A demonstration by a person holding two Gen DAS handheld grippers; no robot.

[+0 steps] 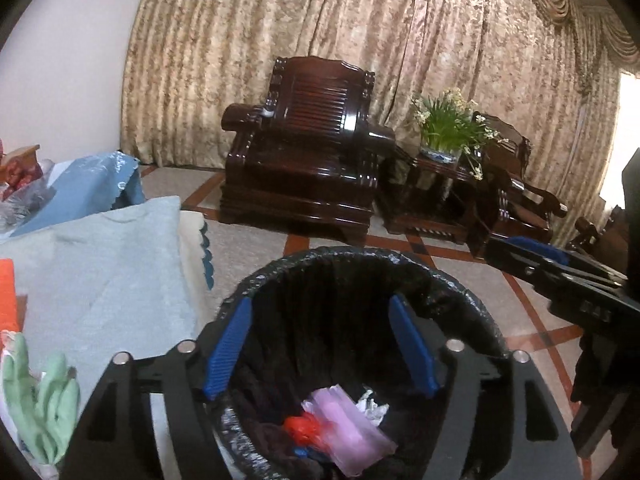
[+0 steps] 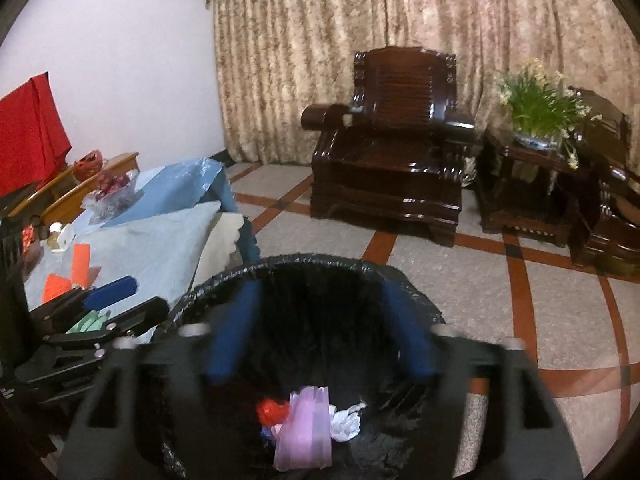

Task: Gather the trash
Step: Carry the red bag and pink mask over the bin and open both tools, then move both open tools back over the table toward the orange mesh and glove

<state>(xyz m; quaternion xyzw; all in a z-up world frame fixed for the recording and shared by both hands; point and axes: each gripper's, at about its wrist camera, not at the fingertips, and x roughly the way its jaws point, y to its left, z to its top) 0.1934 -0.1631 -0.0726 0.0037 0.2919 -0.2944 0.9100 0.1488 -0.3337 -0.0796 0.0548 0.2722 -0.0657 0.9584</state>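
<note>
Both tools over the bin [image 1: 360,276], side by side, each pointing down into its mouth. Left tool [image 1: 320,344]: blue pads spread wide, nothing between them. Right tool [image 2: 320,328]: same, pads apart and empty, slightly blurred.

Trash lies at the bottom of the black liner: a pink bag [image 2: 306,428], a red scrap [image 2: 274,410] to its left, a white wad [image 2: 346,422] to its right. All inside the bin, none on the rim.

Bin stands on the tiled floor [image 2: 460,280], just right of the cloth-covered surface [image 1: 104,272]. More bits remain on that surface: orange pieces [image 2: 74,268] and something pale green [image 1: 44,396] near the edge. Whether these count as trash I cannot say for certain.

Judgement: this reads as the drop step, done or nearly so. To finish it well, check nothing clings to the pads, then lift straight up so the fingers clear the liner without snagging it. Keep the two tools apart while turning left toward the surface; they sit close enough to knock together.
</note>
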